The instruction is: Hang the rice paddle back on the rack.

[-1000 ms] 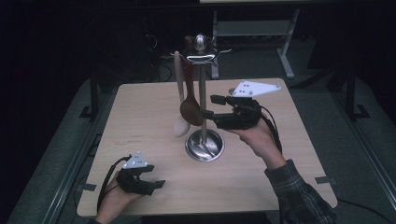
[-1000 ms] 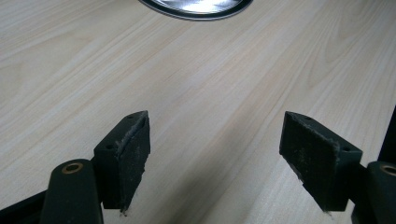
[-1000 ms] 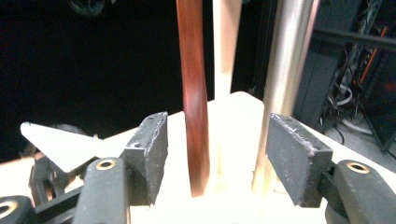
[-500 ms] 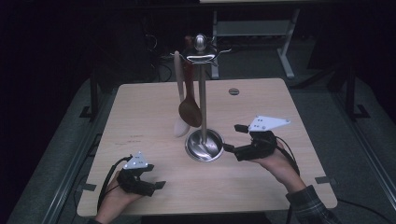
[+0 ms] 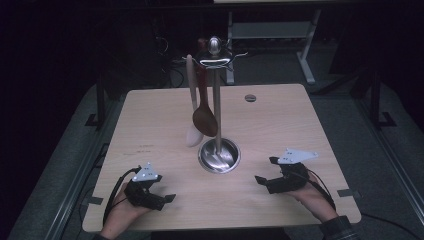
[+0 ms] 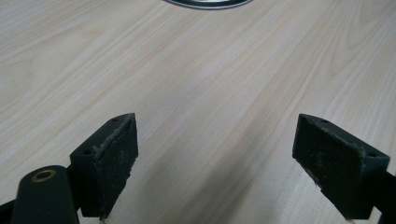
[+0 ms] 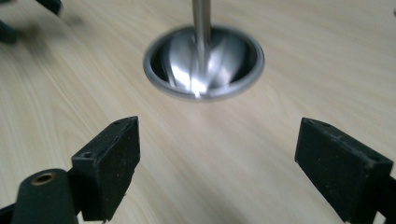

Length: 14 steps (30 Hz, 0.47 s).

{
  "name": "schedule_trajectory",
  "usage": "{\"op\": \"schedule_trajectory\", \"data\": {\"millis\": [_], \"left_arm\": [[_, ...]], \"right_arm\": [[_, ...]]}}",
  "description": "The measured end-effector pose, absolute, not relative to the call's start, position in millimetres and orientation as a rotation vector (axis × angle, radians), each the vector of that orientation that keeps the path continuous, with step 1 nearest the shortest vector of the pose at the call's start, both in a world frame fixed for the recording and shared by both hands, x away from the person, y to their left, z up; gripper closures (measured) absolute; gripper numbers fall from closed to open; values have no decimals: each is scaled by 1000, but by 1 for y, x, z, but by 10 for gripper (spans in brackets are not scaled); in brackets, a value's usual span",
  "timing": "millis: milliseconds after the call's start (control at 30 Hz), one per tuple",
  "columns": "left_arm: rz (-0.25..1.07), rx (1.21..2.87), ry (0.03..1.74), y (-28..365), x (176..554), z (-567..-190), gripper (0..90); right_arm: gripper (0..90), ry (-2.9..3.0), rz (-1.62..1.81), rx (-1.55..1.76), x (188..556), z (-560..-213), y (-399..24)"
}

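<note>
Nearest the person, the left gripper [image 5: 150,192] rests low on the near-left part of the light wooden table [image 5: 150,120], jaws spread wide with nothing between them; in the left gripper view its pads [image 6: 112,163] frame bare wood grain, with the rim of the stand's base [image 6: 208,3] just at the top edge. At the near right, the right gripper [image 5: 272,175] lies on the table in the person's right hand [image 5: 312,197], likewise released and empty, its black jaws pointing left and slightly away toward the utensil stand [image 5: 216,100]. In the right gripper view the shiny dished metal base [image 7: 204,63] sits straight ahead of the open jaws, with the slim post rising from its middle. The right gripper appears the nearer of the two to the stand, which lies forward and to its left. The stand is in the middle of the table, its post upright, topped by a hooked crown and a round knob. From the hooks hang two utensils with long axes near vertical: a dark brown wooden spoon [image 5: 205,120], bowl downward just above the base, and a pale spatula [image 5: 191,107] beside it on the left. Farther back, a small round grommet [image 5: 250,98] marks the tabletop.
</note>
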State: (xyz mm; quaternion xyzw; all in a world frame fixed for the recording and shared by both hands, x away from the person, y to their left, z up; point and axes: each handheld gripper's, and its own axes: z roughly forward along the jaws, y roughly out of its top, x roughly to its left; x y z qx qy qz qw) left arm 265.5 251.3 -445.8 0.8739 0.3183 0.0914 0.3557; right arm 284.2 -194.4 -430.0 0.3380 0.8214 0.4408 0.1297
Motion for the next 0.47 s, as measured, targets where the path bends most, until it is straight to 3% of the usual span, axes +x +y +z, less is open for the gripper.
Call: {"op": "schedule_trajectory", "data": {"millis": [467], "left_arm": [[257, 2287, 807, 249, 266, -450, 139]], "right_arm": [[128, 2411, 1192, 1005, 280, -449, -206]]}}
